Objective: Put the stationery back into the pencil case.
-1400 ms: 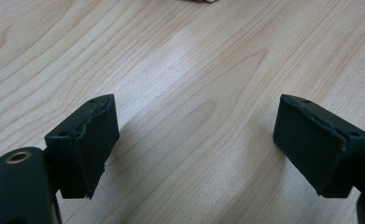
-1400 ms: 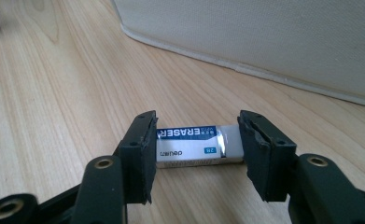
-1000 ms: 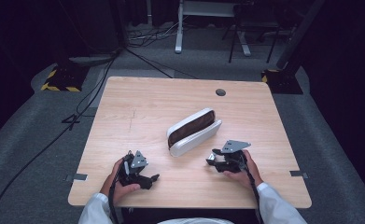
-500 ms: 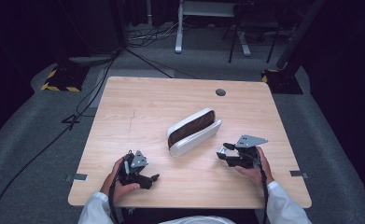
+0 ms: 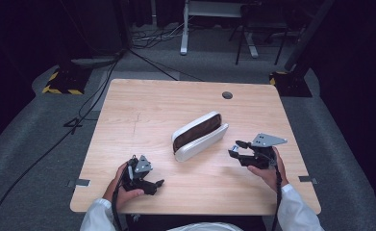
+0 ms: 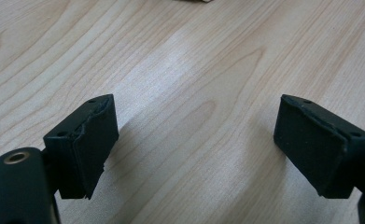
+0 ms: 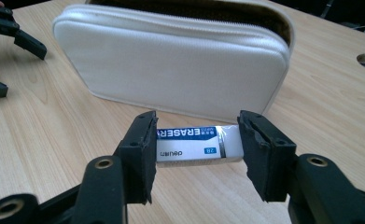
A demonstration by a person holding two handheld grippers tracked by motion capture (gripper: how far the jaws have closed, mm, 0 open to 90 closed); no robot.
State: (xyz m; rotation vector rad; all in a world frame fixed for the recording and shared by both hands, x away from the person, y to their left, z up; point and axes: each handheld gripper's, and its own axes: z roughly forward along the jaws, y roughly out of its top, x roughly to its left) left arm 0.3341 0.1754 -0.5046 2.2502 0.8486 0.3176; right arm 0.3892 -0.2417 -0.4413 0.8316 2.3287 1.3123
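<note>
The right gripper [image 7: 196, 149] pinched a white eraser [image 7: 196, 147] by its ends, long axis level across the jaws, blue-labelled sleeve showing, near the table's [image 5: 142, 106] right edge beside the open white pencil case [image 5: 200, 135]. The left gripper [image 6: 194, 140] stood spread, empty.

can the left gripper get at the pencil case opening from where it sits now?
Probably yes. The left gripper is open and empty, with bare table between it and the white pencil case; the right gripper, shut on the eraser, sits on the far side.
</note>
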